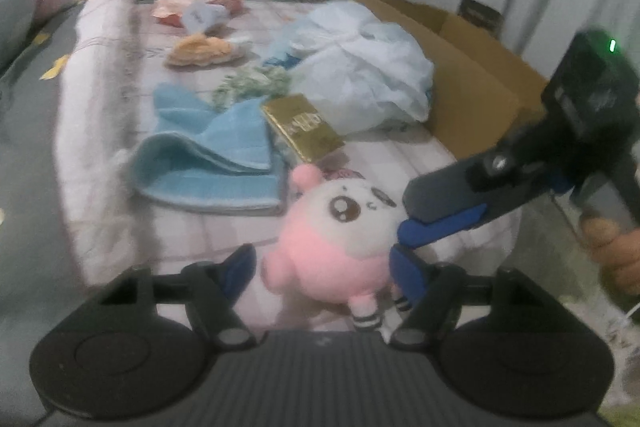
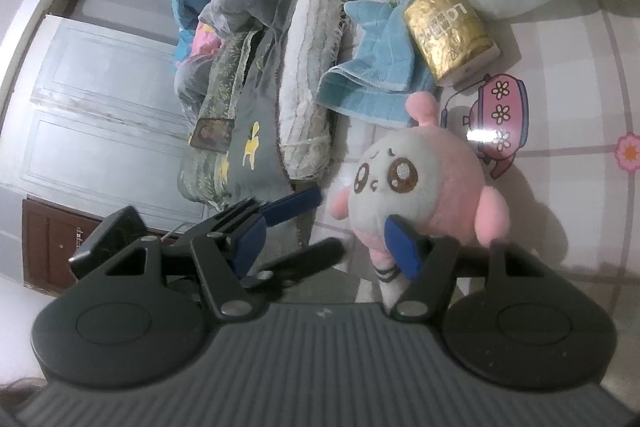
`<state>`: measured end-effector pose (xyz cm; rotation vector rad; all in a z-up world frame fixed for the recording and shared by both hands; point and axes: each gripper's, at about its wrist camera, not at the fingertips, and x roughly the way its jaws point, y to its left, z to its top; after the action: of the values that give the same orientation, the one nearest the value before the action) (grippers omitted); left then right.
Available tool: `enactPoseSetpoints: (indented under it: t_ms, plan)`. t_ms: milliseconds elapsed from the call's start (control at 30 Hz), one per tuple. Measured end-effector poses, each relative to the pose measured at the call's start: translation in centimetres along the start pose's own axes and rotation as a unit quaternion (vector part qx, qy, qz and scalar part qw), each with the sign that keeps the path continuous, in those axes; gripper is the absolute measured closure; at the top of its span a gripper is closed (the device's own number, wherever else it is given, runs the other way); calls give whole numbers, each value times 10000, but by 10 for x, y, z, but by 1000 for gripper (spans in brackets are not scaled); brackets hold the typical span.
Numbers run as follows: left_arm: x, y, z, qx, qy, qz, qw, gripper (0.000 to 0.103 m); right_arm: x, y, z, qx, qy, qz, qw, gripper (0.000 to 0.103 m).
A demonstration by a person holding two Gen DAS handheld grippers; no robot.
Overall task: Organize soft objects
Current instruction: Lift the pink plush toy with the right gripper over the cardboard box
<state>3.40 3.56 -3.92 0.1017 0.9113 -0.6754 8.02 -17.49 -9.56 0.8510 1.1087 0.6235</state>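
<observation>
Two hand-held grippers, left (image 1: 320,271) and right (image 2: 326,247), jaws apart around pink plush (image 1: 340,239); cardboard box (image 1: 472,67) contents hidden.

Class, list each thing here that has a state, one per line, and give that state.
pink plush toy: upright on the bed, between both sets of jaws
left gripper: open around the toy
right gripper: open
blue towel: loosely folded, lying flat
gold packet: lying flat, sealed
white plastic bag: crumpled
cardboard box: open
</observation>
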Motion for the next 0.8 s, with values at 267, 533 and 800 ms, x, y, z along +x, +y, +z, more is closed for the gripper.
enactPoseSetpoints:
  t_ms: [267,533,800]
  plan:
    - [18,2,1,-208,151,-365,9990,26,-21,4,2,-306,-473,-305,9979,36]
    - [15,7,-5,-389,247,-326,9984,24,-16,-24,16,-69,-841,-954,9919,35]
    - [10,15,-11,-560,306,-274,9976,24,15,-26,5,-265,-564,-1074,9923,35]
